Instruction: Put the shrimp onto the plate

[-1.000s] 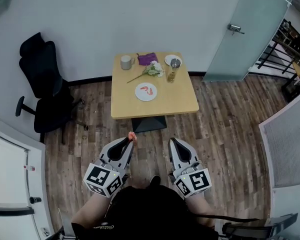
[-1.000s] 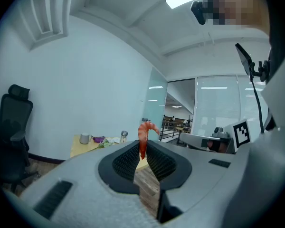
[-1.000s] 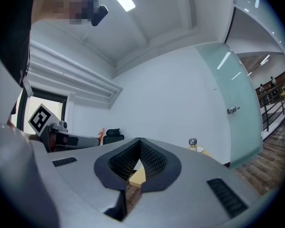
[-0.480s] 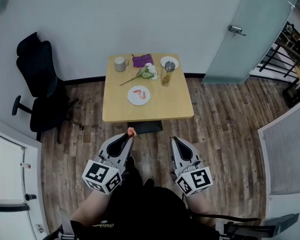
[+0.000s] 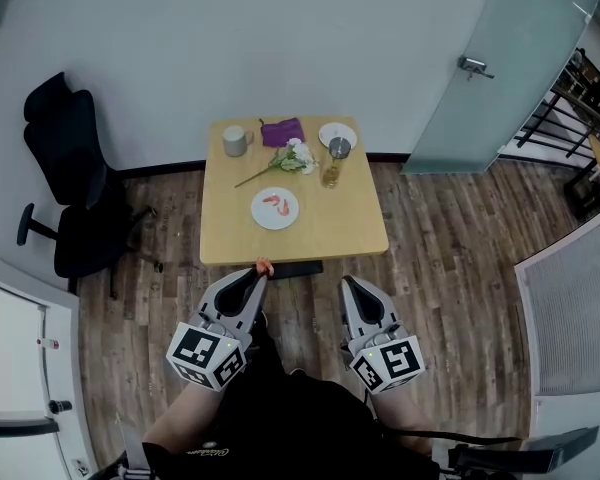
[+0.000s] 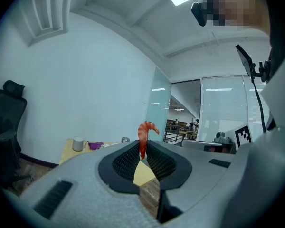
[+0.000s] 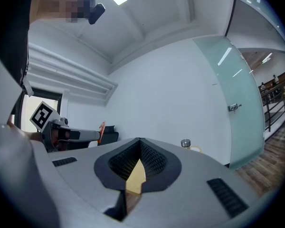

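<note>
**At the lower centre of the head view, a shrimp pinched just short of the table**

In the middle of the head view stands a square, light wooden table (image 5: 355, 223) against a plain white wall (image 5: 230, 38). The floor (image 5: 460, 268) is of dark wood planks. A black office chair (image 5: 65, 198) stands at the left of the frame. A frosted glass door (image 5: 500, 68) with a metal handle fills the upper right, and a dark railing (image 5: 585, 78) shows beyond it.

On the table, a white plate (image 5: 259, 214) sits left of centre and already carries a second shrimp (image 5: 274, 203). Along the far edge stand a grey mug (image 5: 236, 140), a purple cloth (image 5: 281, 131) and a small saucer (image 5: 325, 130) with a metal item on it. A flower sprig (image 5: 285, 160) and a glass of amber drink (image 5: 330, 175) lie between these and the plate.

Both tools hang below the table's near edge. The left gripper (image 5: 261, 272) has its jaws pinching a shrimp (image 6: 143, 137). The orange-red body stands upright between the ribbed pads, and the curled end sticks out above the tips. In the head view this shrimp shows just at the table's near edge, well apart from the plate.

The right gripper (image 7: 139, 143) is at the lower centre-right. Its jaws are pressed together at the tips with nothing between them.
</note>
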